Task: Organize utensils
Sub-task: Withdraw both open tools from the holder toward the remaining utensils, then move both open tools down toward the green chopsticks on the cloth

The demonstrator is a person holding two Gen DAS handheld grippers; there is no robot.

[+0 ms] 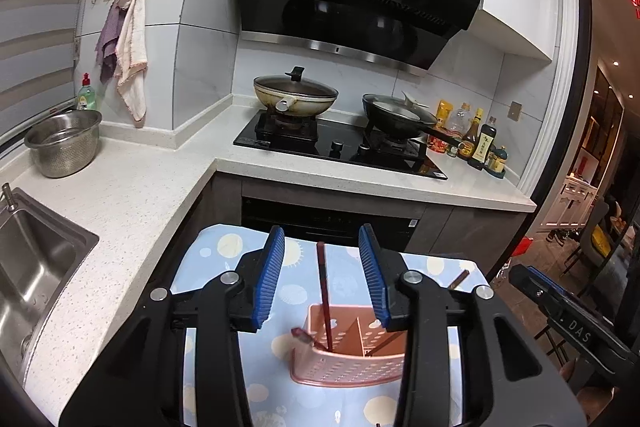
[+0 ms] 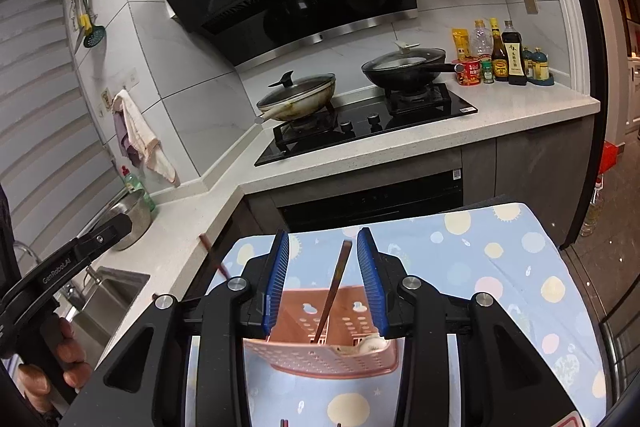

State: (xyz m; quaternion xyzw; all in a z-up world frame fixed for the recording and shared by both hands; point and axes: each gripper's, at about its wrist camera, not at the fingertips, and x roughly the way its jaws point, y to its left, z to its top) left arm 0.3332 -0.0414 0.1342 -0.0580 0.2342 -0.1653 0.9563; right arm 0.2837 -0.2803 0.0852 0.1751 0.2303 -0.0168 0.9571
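Observation:
A pink perforated utensil holder (image 1: 352,359) stands on a blue patterned cloth (image 1: 224,267); it also shows in the right wrist view (image 2: 320,351). A dark red chopstick (image 1: 325,295) stands in its left compartment and another chopstick (image 1: 458,279) leans out to the right. My left gripper (image 1: 322,283) is open above the holder, the upright chopstick between its blue pads, untouched. My right gripper (image 2: 322,287) is open above the holder, a brown chopstick (image 2: 334,291) standing between its pads. A white rounded utensil (image 2: 370,343) lies in the right compartment.
A white worktop (image 1: 132,195) runs around the corner with a steel sink (image 1: 28,267), a colander (image 1: 64,141) and a hob (image 1: 340,147) bearing two lidded pans. Sauce bottles (image 1: 476,139) stand at the right. The other gripper's body (image 1: 568,323) is close on the right.

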